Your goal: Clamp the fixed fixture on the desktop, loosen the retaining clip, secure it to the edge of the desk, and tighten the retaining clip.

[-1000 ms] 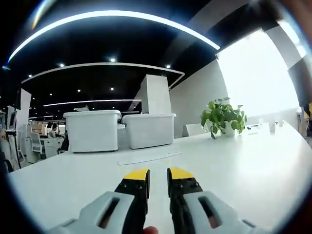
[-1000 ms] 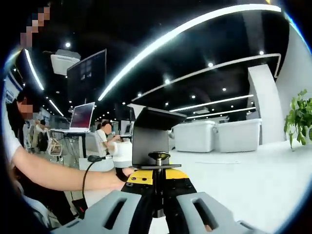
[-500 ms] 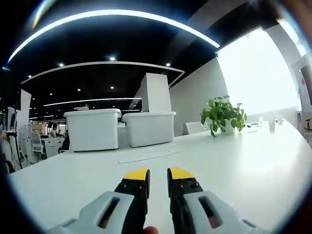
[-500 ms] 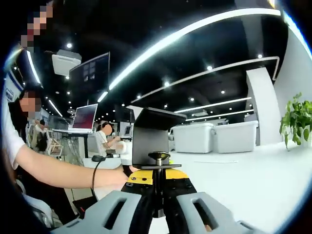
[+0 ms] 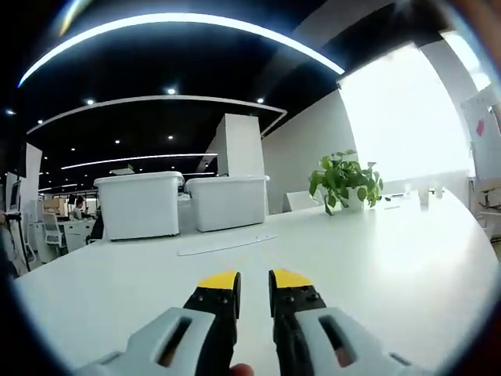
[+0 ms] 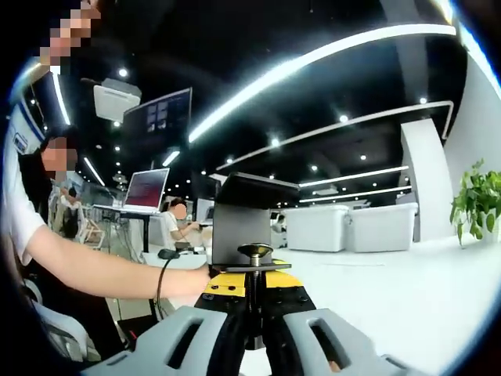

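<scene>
Right gripper (image 6: 252,286) pinches the clamp fixture (image 6: 249,223) by its screw stem; rigid metal, likely top-heavy. Left gripper (image 5: 254,280), fingers nearly together, hovers empty above the desk (image 5: 376,251).

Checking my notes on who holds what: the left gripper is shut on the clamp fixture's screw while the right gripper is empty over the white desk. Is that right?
Not quite: the sides are swapped. In the right gripper view, the right gripper is shut on the clamp fixture by its screw. In the left gripper view, the left gripper is empty over the white desk.
</scene>
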A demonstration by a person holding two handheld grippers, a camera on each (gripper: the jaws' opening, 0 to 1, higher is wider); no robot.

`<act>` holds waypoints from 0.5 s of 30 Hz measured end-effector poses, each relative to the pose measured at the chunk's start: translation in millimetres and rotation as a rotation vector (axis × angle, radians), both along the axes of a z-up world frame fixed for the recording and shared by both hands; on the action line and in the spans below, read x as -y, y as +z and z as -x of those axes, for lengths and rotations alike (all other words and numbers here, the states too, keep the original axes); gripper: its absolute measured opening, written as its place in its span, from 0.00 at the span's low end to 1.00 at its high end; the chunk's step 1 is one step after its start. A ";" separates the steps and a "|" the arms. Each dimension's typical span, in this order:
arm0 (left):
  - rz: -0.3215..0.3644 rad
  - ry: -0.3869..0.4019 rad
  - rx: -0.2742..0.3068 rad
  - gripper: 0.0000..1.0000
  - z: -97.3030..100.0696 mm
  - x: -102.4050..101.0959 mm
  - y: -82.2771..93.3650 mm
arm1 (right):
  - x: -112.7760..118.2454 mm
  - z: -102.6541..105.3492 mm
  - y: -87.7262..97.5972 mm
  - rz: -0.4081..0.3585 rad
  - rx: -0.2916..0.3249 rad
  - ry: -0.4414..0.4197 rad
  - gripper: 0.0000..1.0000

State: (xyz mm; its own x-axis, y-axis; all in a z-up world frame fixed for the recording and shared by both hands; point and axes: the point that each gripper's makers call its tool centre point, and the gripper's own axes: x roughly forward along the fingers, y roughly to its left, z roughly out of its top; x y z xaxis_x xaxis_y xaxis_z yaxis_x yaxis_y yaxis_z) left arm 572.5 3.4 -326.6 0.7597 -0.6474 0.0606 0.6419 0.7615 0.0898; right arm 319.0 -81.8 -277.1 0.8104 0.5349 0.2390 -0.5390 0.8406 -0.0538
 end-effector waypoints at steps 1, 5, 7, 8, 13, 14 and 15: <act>-0.015 -0.003 -0.008 0.15 1.7 1.5 -3.2 | -0.1 2.5 -1.6 0.000 -0.001 0.000 0.03; -0.054 -0.030 -0.010 0.15 10.5 8.8 -8.6 | 2.4 12.2 -7.0 0.012 -0.004 -0.006 0.03; -0.058 -0.037 -0.007 0.15 12.5 9.8 -8.4 | 3.4 16.7 -8.5 0.005 -0.012 -0.005 0.03; -0.057 -0.037 -0.007 0.15 12.8 9.7 -8.1 | 3.6 18.8 -8.8 0.003 -0.012 -0.005 0.03; -0.037 -0.043 -0.035 0.15 20.0 7.5 -8.5 | 2.4 27.6 -13.2 -0.002 -0.008 -0.005 0.03; -0.034 -0.046 -0.033 0.15 22.1 7.8 -7.7 | 1.2 29.4 -15.0 -0.003 -0.009 -0.003 0.03; -0.035 -0.048 -0.034 0.15 24.0 8.3 -8.2 | -0.1 30.9 -17.3 -0.001 -0.011 -0.001 0.03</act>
